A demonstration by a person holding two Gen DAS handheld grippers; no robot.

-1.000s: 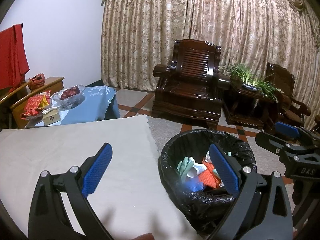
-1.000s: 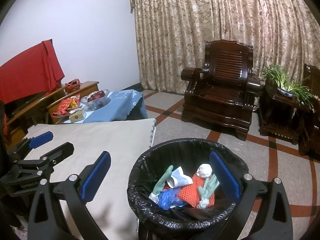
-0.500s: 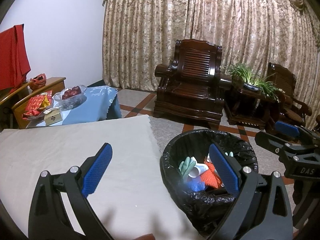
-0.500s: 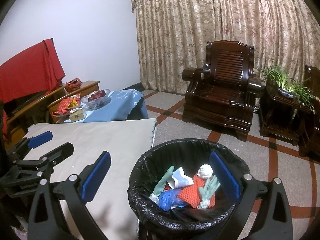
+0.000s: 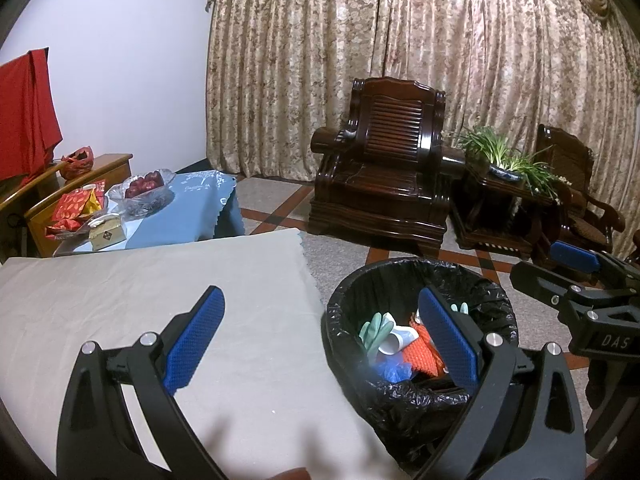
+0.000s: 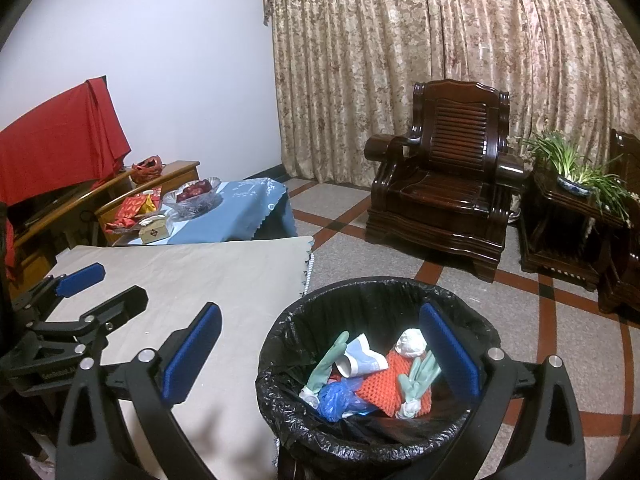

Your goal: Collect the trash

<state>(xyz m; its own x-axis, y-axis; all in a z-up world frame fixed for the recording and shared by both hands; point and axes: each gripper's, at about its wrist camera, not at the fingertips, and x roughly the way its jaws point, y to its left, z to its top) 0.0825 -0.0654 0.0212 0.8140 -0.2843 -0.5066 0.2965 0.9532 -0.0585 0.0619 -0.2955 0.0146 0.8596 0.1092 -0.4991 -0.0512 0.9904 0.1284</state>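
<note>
With my left claw (image 5: 320,340) and right claw (image 6: 320,354) both spread empty, I judge the soft, light trash (image 6: 368,380) in the bin (image 6: 360,446) pinchable by any fold.

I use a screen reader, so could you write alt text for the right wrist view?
The open right gripper hangs over a black-lined trash bin holding green gloves, a paper cup, a blue bag and orange mesh. The beige tabletop lies left; a wooden armchair and curtains behind.
</note>
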